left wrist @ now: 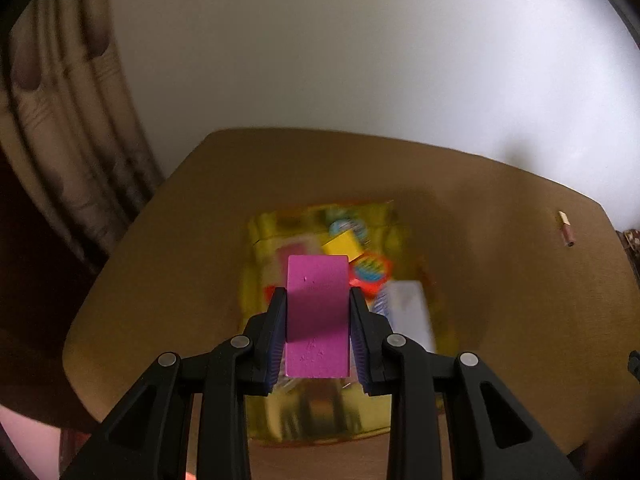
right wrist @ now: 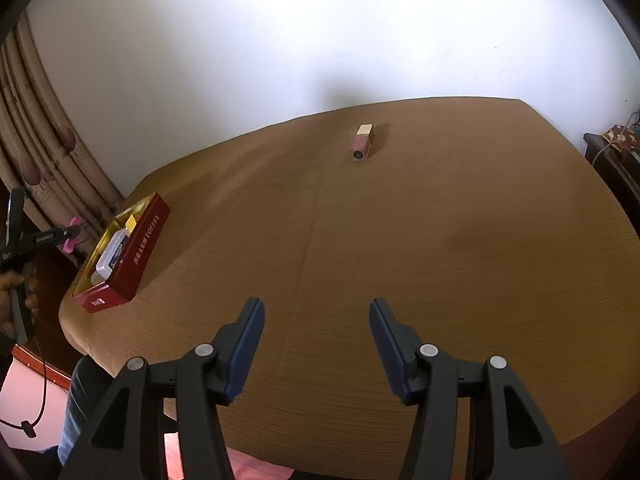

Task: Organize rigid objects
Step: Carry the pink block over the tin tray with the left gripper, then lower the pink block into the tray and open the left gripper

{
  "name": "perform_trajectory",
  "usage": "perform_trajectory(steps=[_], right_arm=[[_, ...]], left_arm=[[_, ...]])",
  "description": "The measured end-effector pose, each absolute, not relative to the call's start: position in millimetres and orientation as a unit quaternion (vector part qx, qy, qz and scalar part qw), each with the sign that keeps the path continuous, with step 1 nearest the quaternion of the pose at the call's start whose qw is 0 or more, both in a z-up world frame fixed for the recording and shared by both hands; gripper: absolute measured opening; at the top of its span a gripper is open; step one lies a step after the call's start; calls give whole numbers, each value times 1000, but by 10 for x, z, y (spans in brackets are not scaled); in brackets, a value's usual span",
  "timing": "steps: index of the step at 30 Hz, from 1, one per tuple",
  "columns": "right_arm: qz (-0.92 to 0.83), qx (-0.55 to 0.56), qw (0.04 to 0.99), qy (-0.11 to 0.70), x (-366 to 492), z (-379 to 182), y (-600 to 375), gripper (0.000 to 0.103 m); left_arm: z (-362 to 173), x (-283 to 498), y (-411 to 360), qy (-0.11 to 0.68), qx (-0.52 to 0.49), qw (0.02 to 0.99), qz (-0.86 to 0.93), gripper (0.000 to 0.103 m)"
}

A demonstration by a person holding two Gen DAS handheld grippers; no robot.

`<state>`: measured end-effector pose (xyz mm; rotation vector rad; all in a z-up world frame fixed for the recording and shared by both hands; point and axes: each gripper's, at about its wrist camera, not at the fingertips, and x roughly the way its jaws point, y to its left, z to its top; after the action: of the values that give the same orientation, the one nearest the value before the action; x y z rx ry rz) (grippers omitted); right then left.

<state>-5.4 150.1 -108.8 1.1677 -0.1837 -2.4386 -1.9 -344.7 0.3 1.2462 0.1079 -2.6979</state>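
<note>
I hold left claw [left wrist: 318, 320] pinching magenta block [left wrist: 317, 312] lengthwise, directly above toffee tin [left wrist: 256, 280] | right claw [right wrist: 316, 344] spread, empty

I hold a magenta block [left wrist: 317, 312] clamped lengthwise between my left fingers, above a red tin [right wrist: 141, 243] with a gold interior. The tin sits near the table's left edge, lettered along its side. Inside it lie a yellow block [left wrist: 341, 245], a white box [left wrist: 408, 312] and a round red-rimmed item [left wrist: 370, 274], blurred in my left view. A small pink tube with a cream cap [right wrist: 363, 142] lies on its side, well apart from the tin.
</note>
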Motion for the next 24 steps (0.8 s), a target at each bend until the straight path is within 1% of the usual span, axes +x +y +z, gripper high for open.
perform_trajectory(steps=[4, 8, 15, 19, 24], right_arm=[[-872, 436, 214, -60, -55, -1198, 1459, 56], [-870, 441, 214, -57, -43, -1247, 1420, 56], [-868, 443, 215, -59, -22, -1255, 1408, 56], [-869, 441, 218, -60, -18, -1228, 1422, 56], [-868, 441, 220, -62, -22, -1225, 1403, 56]], left_arm=[[-116, 123, -3531, 51, 423, 86, -901, 26], [-314, 177, -3437, 40, 439, 77, -894, 26], [-665, 160, -3297, 47, 479, 69, -874, 26], [-768, 150, -3364, 73, 490, 78, -865, 26], [-861, 155, -3386, 67, 502, 95, -857, 26]])
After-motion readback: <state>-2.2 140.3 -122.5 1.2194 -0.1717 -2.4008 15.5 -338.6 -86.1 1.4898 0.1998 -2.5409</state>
